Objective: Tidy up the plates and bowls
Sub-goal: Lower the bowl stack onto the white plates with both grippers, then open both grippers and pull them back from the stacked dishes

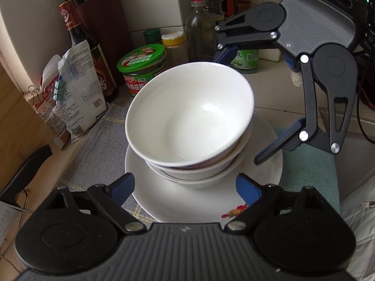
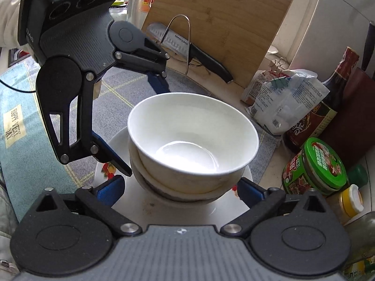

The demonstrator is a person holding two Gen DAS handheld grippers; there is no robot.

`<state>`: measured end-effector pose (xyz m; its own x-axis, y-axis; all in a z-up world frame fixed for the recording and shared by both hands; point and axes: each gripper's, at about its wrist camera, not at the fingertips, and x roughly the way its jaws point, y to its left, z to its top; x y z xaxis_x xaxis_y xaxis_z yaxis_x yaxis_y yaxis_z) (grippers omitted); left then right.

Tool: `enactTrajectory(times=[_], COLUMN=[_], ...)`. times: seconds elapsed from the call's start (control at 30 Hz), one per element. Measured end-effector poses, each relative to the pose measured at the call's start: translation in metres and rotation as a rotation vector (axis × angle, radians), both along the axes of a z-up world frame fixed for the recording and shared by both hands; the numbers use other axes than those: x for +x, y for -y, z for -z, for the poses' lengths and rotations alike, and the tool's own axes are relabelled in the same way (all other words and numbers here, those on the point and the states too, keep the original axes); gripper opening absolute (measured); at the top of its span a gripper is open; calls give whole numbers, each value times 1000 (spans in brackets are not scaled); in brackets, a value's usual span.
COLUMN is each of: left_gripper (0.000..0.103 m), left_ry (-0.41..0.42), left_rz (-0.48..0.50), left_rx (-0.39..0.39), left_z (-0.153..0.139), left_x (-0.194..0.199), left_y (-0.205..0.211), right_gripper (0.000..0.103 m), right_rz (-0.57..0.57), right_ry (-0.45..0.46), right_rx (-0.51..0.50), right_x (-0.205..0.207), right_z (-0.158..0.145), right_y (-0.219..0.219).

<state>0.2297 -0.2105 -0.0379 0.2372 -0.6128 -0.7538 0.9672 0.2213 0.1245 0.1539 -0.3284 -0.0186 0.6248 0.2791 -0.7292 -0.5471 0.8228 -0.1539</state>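
Note:
A stack of three white bowls [image 1: 187,114] [image 2: 192,135] sits on a white plate [image 1: 199,208] [image 2: 178,213] with a flower print at its rim. The top bowl tilts slightly. My left gripper [image 1: 186,188] [image 2: 138,121] is open, its blue-padded fingers spread to either side of the stack's near side, over the plate. My right gripper [image 2: 180,188] [image 1: 243,107] is open wide on the opposite side of the stack. No pad presses on a bowl or on the plate.
The plate rests on a grey checked cloth [image 1: 98,149] [image 2: 121,86]. Close behind stand a green-lidded jar [image 1: 143,68] [image 2: 316,166], a dark sauce bottle [image 1: 93,53] [image 2: 323,107], clipped bags [image 1: 72,98] [image 2: 286,103], a knife [image 2: 187,46] in a wire rack and a wooden cutting board [image 2: 225,23].

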Motion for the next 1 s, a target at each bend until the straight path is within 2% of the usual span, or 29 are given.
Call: enactTrajectory(times=[0.2,0.3,0.53,0.7,0.87,1.0], left_gripper=[93,96,98,99,99,99], left_ry=[-25,-8,-13,-38,-3,35], left_rz=[-121,-202,-410,-458,-452,-504], left_rx=[-70,-113,-239,-299,-313,-327], left_z=[-8,-16,-34,-41,-44,-48], left_x=[-19,-31,-51,-60,-71,-83], left_y=[-24,-34,-62,-85,-109,-130], right_gripper=[103,103,103,103,103,103], right_rz=[23,31,46,123,187,271], right_ry=[65,96,135,118,122,135], right_rx=[15,29,158,216,222,230], right_x=[-18,-26,-34,-38,-39,-43], right_z=[-20,-30,-40,-28,-22,-28], right_y=[0,-3,-12,-17,-26,-39])
